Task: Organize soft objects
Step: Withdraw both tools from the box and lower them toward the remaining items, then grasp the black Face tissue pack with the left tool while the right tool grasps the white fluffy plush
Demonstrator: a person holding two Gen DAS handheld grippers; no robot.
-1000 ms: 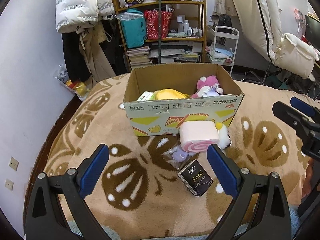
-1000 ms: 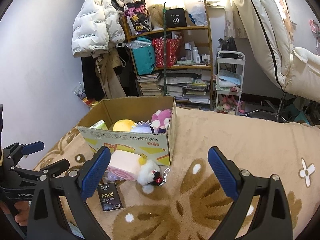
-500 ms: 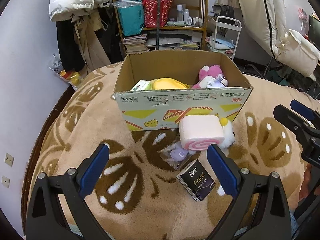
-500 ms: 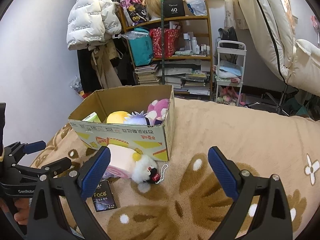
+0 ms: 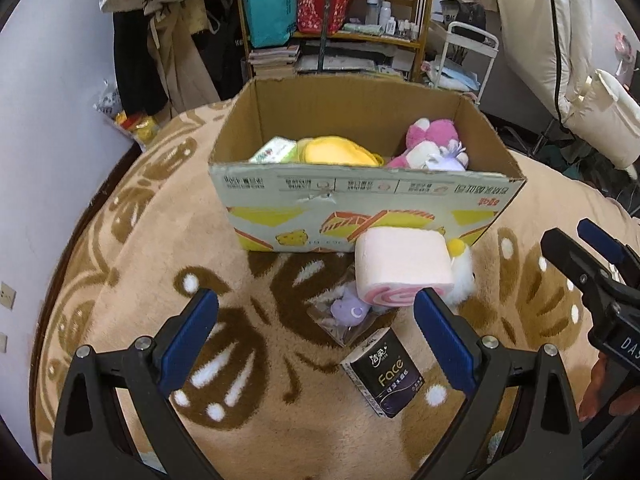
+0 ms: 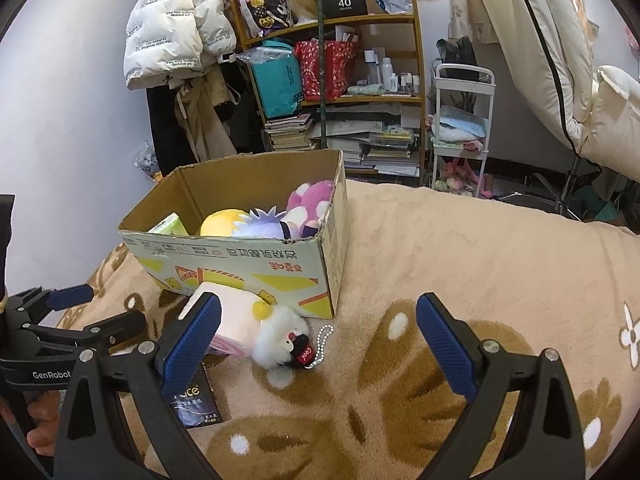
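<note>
A cardboard box (image 5: pixel 360 196) (image 6: pixel 256 258) stands on the patterned blanket and holds a yellow plush (image 5: pixel 336 151), a pink plush (image 5: pixel 430 136) and a green tissue pack (image 5: pixel 276 151). In front of it lie a pink roll-cake plush (image 5: pixel 402 266) (image 6: pixel 236 312), a white fluffy keychain toy (image 6: pixel 280 340), a bagged purple toy (image 5: pixel 350 308) and a black tissue pack (image 5: pixel 382 372) (image 6: pixel 192 400). My left gripper (image 5: pixel 316 336) hangs open just short of these items. My right gripper (image 6: pixel 318 336) is open too, above the white toy.
The brown-and-beige blanket (image 6: pixel 480 272) stretches bare to the right of the box. Behind stand a crowded bookshelf (image 6: pixel 344 80), hanging coats (image 6: pixel 180 32), a white trolley (image 6: pixel 460 128) and a cream chair (image 5: pixel 580 80). A wall (image 5: pixel 48 100) bounds the left.
Both grippers have moved forward and lower toward the items in front of the box, which now look larger. Both stay open.
</note>
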